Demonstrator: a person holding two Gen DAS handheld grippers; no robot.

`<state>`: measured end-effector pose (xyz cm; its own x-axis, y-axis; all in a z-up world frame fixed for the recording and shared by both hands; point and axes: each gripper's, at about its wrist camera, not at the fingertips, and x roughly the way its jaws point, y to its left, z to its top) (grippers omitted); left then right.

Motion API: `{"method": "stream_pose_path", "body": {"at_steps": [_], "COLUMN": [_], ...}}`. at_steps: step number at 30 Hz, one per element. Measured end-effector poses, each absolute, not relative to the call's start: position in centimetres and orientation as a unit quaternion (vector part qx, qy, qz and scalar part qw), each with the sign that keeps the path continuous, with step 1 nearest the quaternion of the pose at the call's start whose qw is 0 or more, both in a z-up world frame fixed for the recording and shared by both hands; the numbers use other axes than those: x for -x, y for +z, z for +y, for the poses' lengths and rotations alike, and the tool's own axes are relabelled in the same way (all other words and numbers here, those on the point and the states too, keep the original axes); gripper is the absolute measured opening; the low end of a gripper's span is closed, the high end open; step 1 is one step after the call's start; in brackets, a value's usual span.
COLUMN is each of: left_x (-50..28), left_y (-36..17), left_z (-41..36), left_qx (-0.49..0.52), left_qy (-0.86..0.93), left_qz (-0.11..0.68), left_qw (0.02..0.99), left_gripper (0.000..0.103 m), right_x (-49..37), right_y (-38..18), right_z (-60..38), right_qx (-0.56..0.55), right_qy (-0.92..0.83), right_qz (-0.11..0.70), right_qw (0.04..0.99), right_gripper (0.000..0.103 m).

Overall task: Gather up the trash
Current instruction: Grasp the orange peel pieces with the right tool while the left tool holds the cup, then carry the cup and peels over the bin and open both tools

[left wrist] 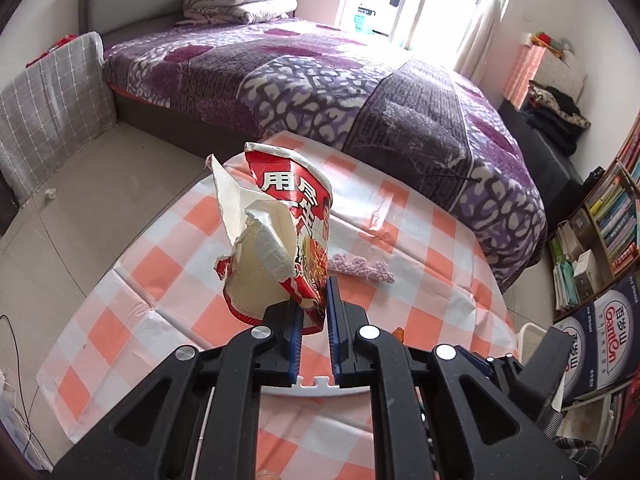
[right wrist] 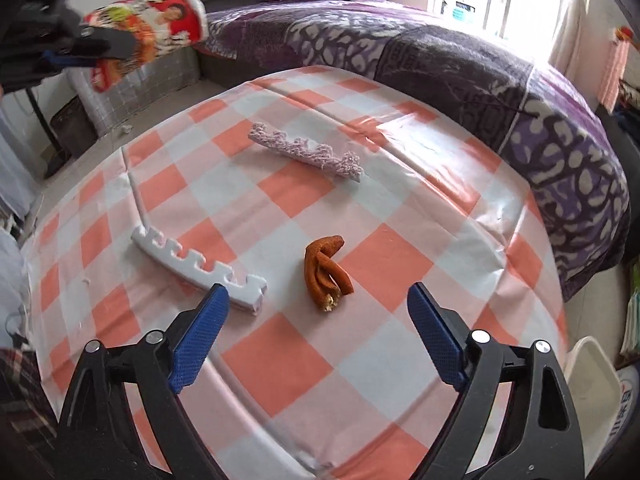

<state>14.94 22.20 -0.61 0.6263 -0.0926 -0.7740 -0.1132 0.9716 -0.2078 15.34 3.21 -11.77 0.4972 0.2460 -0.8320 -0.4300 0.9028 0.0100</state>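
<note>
My left gripper (left wrist: 312, 300) is shut on a torn red-and-white instant noodle cup (left wrist: 280, 232) and holds it up above the checked table (left wrist: 420, 300). The cup also shows in the right wrist view (right wrist: 148, 36), high at the upper left, with the left gripper (right wrist: 92, 50) on it. My right gripper (right wrist: 318, 304) is open and empty, just above the table. An orange peel (right wrist: 326, 270) lies between and just ahead of its fingertips. A white foam strip (right wrist: 200, 270) lies by its left finger. A purple foam strip (right wrist: 306, 152) lies farther back.
A bed with a purple patterned cover (left wrist: 320, 72) stands behind the table. A bookshelf (left wrist: 608, 224) and water boxes (left wrist: 608, 340) are at the right. A white bin (right wrist: 592, 392) sits by the table's right edge. A grey checked cloth (left wrist: 52, 108) covers something at the left.
</note>
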Motion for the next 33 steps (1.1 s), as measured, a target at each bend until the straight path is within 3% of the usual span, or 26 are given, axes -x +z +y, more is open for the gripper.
{"method": "stream_pose_path", "body": {"at_steps": [3,8,12,13,33], "left_x": [-14.8,-14.9,-14.8,-14.7,-13.8], "left_y": [-0.4,-0.5,-0.6,-0.7,-0.5], "left_z": [22.7,22.8,22.7,22.6,15.7], "left_qx": [0.124,0.127,0.122,0.121,0.057], "left_qy": [0.009,0.01,0.011,0.012,0.022], "left_qz": [0.43,0.433,0.431,0.431,0.401], "left_qw": [0.894,0.892,0.894,0.894,0.914], "left_gripper": [0.011,0.011,0.011,0.011,0.011], "right_x": [-16.4,-17.6,-18.0,-18.1,-15.6], "right_y": [-13.0,-14.9,-15.6,-15.5,-5.3], "right_z": [3.5,3.2,3.1,2.9,-6.5], "right_qx": [0.077,0.058,0.052,0.048,-0.013], "right_qy": [0.183,0.167,0.155,0.154,0.074], "right_qz": [0.479,0.5,0.511,0.509,0.413], "right_qw": [0.855,0.848,0.844,0.845,0.908], "right_gripper": [0.069,0.06,0.029,0.027,0.024]}}
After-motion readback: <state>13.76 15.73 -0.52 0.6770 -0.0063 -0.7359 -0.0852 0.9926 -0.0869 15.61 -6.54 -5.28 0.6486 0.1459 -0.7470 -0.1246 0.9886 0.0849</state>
